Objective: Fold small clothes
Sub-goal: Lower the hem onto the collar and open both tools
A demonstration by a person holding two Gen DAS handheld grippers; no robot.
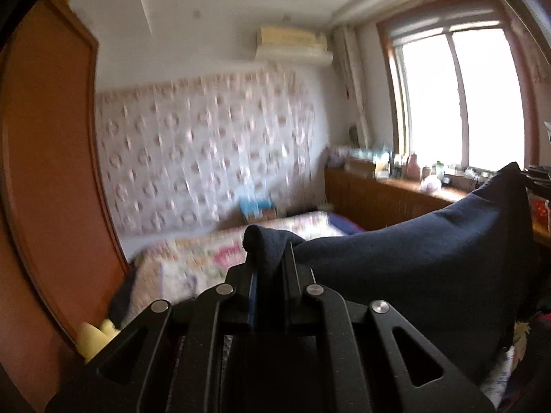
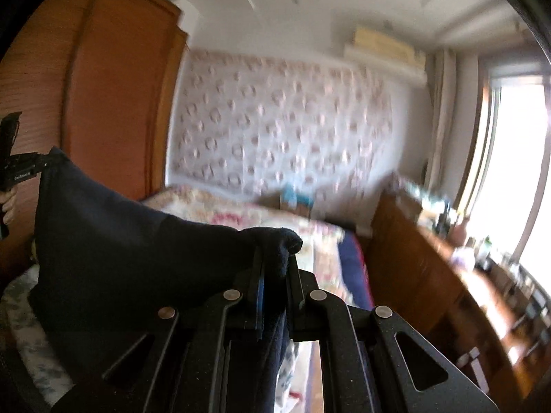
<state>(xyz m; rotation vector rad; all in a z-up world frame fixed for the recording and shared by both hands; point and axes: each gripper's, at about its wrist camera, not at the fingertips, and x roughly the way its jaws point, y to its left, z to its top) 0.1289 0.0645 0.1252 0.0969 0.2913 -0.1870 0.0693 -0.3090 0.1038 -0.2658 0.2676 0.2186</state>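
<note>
Left wrist view: the left tool [image 1: 270, 258] pinches a corner of the navy garment [image 1: 430, 251], which stretches rightward, raised above the floral bed [image 1: 193, 261].

Right wrist view: the right tool [image 2: 275, 268] pinches the opposite corner; the cloth spans left toward the other tool.

The left gripper [image 1: 270, 261] is matte black, with angular linkage arms behind its fingers, four round silver pins across them and triangular cut-outs in the outer arms. The right gripper [image 2: 275, 268] is built alike, with a blue pad lining its left finger [image 2: 260, 289].
</note>
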